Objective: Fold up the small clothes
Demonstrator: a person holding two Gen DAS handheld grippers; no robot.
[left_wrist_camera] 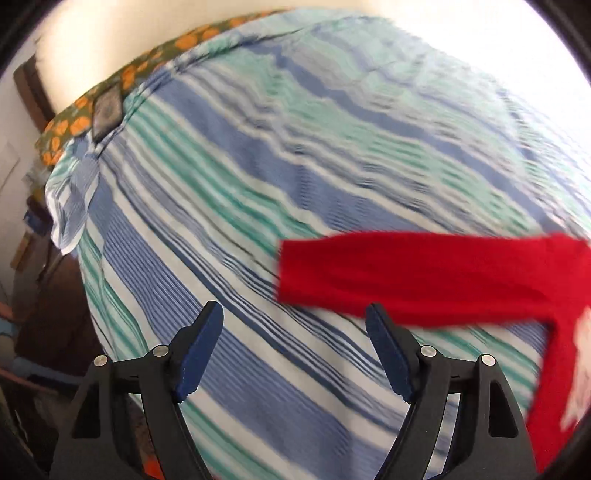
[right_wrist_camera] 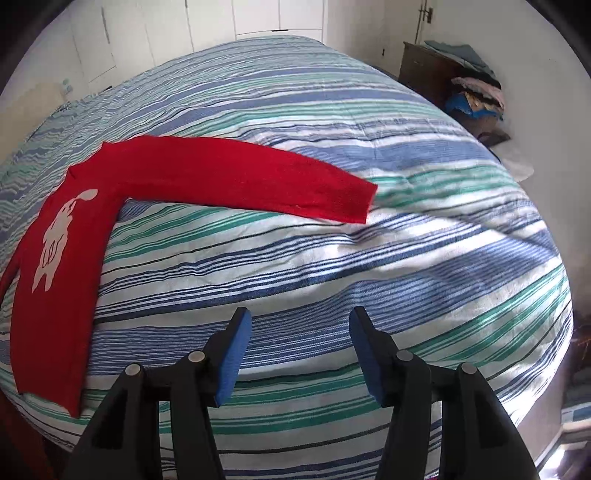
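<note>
A small red sweater [right_wrist_camera: 55,258] with a white figure on its front lies flat on the striped bedspread [right_wrist_camera: 332,258]. One long sleeve [right_wrist_camera: 240,181] stretches out to the right across the bed. In the left wrist view the sleeve [left_wrist_camera: 424,277] lies just right of and beyond my left gripper [left_wrist_camera: 295,314], which is open with only bedspread between its blue pads. My right gripper [right_wrist_camera: 300,321] hovers open over bare bedspread, below and right of the sleeve's cuff, holding nothing. The left wrist view is blurred.
The bed's striped cover [left_wrist_camera: 258,166] fills both views. A floral orange-and-green pillow [left_wrist_camera: 122,81] lies at the far edge in the left wrist view. A dark wooden dresser [right_wrist_camera: 428,70] with piled clothes [right_wrist_camera: 476,96] stands at the back right, white cupboard doors [right_wrist_camera: 258,18] behind.
</note>
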